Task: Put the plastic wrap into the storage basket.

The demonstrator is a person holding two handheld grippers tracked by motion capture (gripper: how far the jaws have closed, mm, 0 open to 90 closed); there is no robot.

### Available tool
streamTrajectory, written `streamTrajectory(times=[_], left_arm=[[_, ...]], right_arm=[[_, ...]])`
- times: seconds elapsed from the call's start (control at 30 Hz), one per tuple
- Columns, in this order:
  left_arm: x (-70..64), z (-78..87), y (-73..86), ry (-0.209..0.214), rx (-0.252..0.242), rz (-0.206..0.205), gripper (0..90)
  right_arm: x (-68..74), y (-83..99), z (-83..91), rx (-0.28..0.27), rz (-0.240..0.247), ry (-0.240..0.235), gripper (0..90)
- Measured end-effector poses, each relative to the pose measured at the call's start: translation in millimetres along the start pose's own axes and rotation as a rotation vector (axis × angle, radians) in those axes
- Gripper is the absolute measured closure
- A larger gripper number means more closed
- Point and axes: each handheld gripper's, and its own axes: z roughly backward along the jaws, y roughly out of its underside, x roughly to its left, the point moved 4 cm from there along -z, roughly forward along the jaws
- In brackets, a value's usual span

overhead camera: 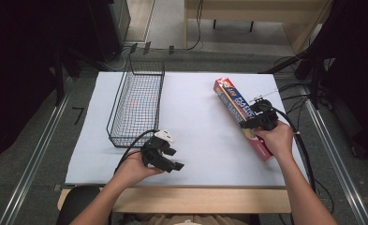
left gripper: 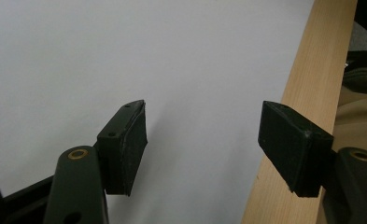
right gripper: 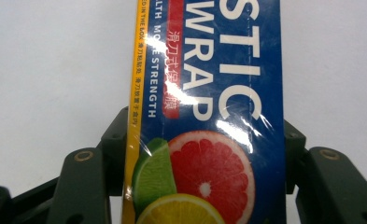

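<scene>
Right claw [overhead camera: 256, 119] sits over the middle of the wrap box [overhead camera: 233, 101], and in the right gripper view its jaws stand on either side of the box [right gripper: 209, 116], one against each long edge, pinching it across its width. That box is long and narrow, blue with a red end and a yellow stripe down one side, printed with white lettering and pictures of a grapefruit slice, a lime wedge and a lemon. It lies flat on the white desk [overhead camera: 195, 136] at the right, slanted so that its far end points toward the middle of the back edge and its near end lies under the person's right hand [overhead camera: 277, 138]. Left claw [overhead camera: 165, 161] is held low over the near part of the desk, just beside the front corner of the wire basket [overhead camera: 137, 101], with the left hand [overhead camera: 132, 168] behind it. In the left gripper view its jaws are spread wide with nothing between them; one pad [left gripper: 134, 144] hangs over the white surface and the other over the desk's wooden front edge [left gripper: 307, 93]. The basket is black, long and narrow, standing at the left of the desk with its length running from front to back, well apart from the box.
</scene>
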Motion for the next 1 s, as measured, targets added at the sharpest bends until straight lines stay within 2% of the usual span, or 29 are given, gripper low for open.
streamTrajectory(times=[0.03,0.07,0.2,0.23,0.27,0.3,0.33,0.4,0.43,0.57,0.6,0.63,0.67,0.77,0.8,0.83,0.9,1.0], left_arm=[[0.0,0.0,0.0,0.000,0.000,0.000,32.6],[0.1,-0.3,0.2,-0.003,0.001,-0.001,32.6],[0.0,0.3,0.9,-0.010,0.010,-0.012,32.2],[-0.3,0.8,0.7,-0.011,0.009,-0.015,32.2],[-0.5,1.2,0.5,-0.012,0.010,-0.018,32.2],[-0.9,1.3,0.4,-0.012,0.006,-0.019,32.2],[-1.2,1.7,0.4,-0.009,0.004,-0.021,32.0],[-1.8,2.4,0.4,-0.008,0.002,-0.026,31.9],[-2.1,2.7,0.3,-0.007,0.000,-0.027,31.7],[-2.0,4.0,0.0,-0.005,-0.008,-0.028,30.8],[-1.9,4.9,-0.1,-0.002,-0.012,-0.036,30.8],[-1.9,4.9,-0.1,-0.002,-0.012,-0.036,30.9],[-2.2,5.6,-0.4,-0.004,-0.011,-0.038,30.9],[-2.7,6.8,-1.1,-0.009,-0.014,-0.042,31.3],[-2.8,7.3,-1.3,-0.009,-0.017,-0.043,31.3],[-2.9,8.0,-1.5,-0.004,-0.021,-0.046,30.9],[-2.9,9.0,-1.5,-0.003,-0.018,-0.051,30.5],[-3.5,11.2,-2.2,0.003,-0.017,-0.049,29.9]], right_arm=[[0.0,0.0,0.0,0.000,0.000,0.000,41.7],[1.9,0.7,1.1,-0.002,0.023,0.002,41.7],[9.6,5.0,5.7,0.000,0.066,-0.031,41.7],[12.9,7.9,8.4,-0.004,0.086,-0.054,41.7],[12.9,7.9,8.4,-0.004,0.086,-0.054,41.7],[15.4,11.3,11.0,-0.011,0.097,-0.090,41.7],[16.4,13.1,12.1,-0.012,0.113,-0.100,41.6],[18.4,15.0,13.1,-0.014,0.118,-0.107,41.6],[20.9,18.9,15.1,-0.010,0.145,-0.110,41.6],[24.2,24.5,17.0,-0.009,0.173,-0.137,41.6],[26.8,28.7,18.3,-0.005,0.205,-0.158,41.6],[26.8,28.7,18.3,-0.005,0.205,-0.158,41.6],[28.0,30.8,18.7,-0.003,0.233,-0.168,41.6],[32.7,37.8,19.8,0.009,0.291,-0.227,41.6],[32.7,37.8,19.8,0.009,0.291,-0.227,41.6],[35.0,40.0,21.9,0.005,0.325,-0.244,41.6],[36.7,41.2,23.2,0.005,0.334,-0.252,41.6],[40.7,45.6,25.6,-0.004,0.386,-0.262,41.5]])
